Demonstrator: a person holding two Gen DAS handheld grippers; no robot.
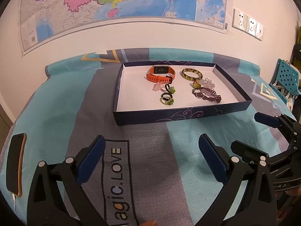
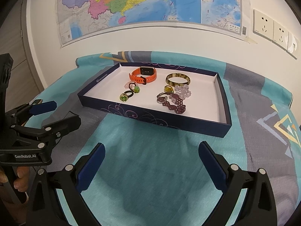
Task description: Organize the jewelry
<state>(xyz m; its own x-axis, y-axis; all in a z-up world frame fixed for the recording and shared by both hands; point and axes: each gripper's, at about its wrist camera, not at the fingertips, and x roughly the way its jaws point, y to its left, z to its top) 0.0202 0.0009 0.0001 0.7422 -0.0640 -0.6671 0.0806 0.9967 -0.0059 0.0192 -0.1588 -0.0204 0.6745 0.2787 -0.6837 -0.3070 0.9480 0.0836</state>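
We are holding our left gripper (image 1: 151,157) and right gripper (image 2: 151,162) spread wide and empty over the near bedspread (image 2: 150,169). Farther off, the dark blue tray (image 1: 180,115) is holding an orange watch (image 1: 160,73), rings (image 1: 166,98), a bangle (image 1: 191,73) and a purple beaded bracelet (image 1: 208,95).

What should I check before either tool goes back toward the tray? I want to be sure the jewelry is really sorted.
1. Left tool open and empty: ok.
2. Right tool open and empty: ok.
3. Both tools clear of the tray: ok, both hang short of its near wall.
4. All jewelry inside the tray: ok on the cloth in view.
5. Pieces kept apart: not ok; the clear bead bracelet lies against the dark red bead bracelet, and the rings are bunched together.
6. Orange watch strap fastened: cannot tell.
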